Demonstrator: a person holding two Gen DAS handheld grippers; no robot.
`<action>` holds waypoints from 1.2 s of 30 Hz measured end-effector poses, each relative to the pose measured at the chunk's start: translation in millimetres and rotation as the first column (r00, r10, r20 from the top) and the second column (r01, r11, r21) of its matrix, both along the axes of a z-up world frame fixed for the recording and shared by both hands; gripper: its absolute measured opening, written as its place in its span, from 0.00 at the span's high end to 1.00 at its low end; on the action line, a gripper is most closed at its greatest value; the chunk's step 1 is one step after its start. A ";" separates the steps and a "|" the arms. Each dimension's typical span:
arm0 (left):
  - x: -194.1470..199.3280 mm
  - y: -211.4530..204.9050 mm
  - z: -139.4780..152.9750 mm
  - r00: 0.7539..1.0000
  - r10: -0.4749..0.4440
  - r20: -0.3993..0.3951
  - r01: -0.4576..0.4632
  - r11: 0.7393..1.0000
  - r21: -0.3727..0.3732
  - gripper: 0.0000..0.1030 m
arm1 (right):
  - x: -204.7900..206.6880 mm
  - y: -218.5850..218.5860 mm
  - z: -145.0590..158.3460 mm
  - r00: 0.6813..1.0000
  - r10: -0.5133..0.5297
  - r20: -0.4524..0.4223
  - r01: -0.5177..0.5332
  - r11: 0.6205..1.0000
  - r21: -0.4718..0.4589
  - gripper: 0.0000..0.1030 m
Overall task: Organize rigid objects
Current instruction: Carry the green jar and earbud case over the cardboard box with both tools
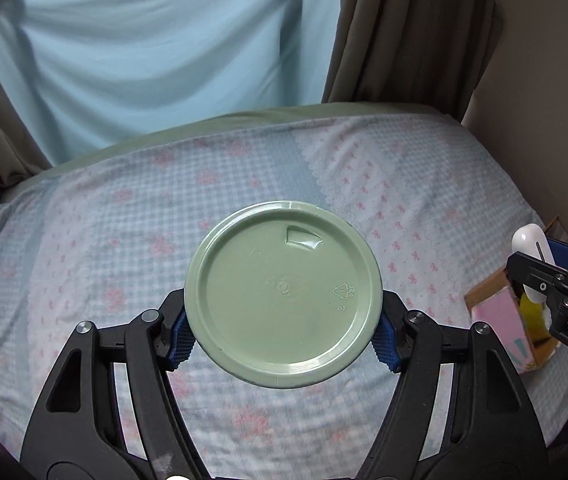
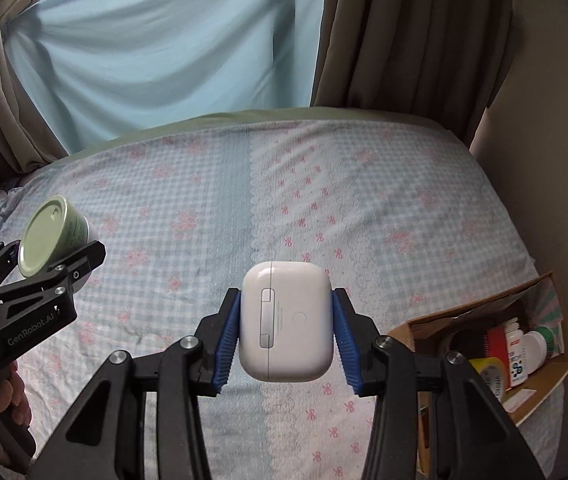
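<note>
My left gripper (image 1: pixel 283 330) is shut on a round green jar (image 1: pixel 283 294), its flat end facing the camera, held above the bed. The jar (image 2: pixel 50 236) and left gripper (image 2: pixel 56 256) also show at the left of the right wrist view. My right gripper (image 2: pixel 286 334) is shut on a white earbuds case (image 2: pixel 286 322), held above the bed. The case (image 1: pixel 530 256) and right gripper (image 1: pixel 540 276) show at the right edge of the left wrist view, above a cardboard box (image 1: pixel 500 320).
The bed has a blue checked sheet with pink bows (image 2: pixel 324 200). An open cardboard box (image 2: pixel 436 322) at the bed's right side holds bottles and small packages. Blue and brown curtains (image 2: pixel 164 60) hang behind the bed. A wall (image 2: pixel 544 160) stands at the right.
</note>
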State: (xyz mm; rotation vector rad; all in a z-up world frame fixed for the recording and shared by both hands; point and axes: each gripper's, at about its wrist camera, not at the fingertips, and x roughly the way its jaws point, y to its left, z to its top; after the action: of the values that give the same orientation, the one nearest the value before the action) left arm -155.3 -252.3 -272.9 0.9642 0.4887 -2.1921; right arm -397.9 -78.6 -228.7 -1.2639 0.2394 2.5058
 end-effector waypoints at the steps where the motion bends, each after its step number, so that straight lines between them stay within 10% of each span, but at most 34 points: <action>1: 3.7 5.4 11.8 1.000 0.002 -0.004 -0.002 1.000 0.004 0.34 | 6.1 -0.3 13.1 1.000 -0.003 -0.014 0.003 1.000 0.000 0.60; 15: -3.1 112.6 109.5 0.998 -0.033 -0.062 0.034 0.999 0.019 0.34 | 88.8 56.9 118.3 0.995 -0.025 -0.097 0.022 0.999 -0.036 0.60; 36: -196.9 262.0 87.5 0.999 -0.047 -0.009 0.048 0.987 0.150 0.34 | 193.0 290.8 68.4 0.998 0.045 0.049 -0.040 0.995 -0.089 0.60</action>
State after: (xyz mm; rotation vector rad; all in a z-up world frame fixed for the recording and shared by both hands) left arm -352.2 9.6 -185.4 1.0597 0.6478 -2.2254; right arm -204.9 212.2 -160.3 -1.3794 0.3166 2.5198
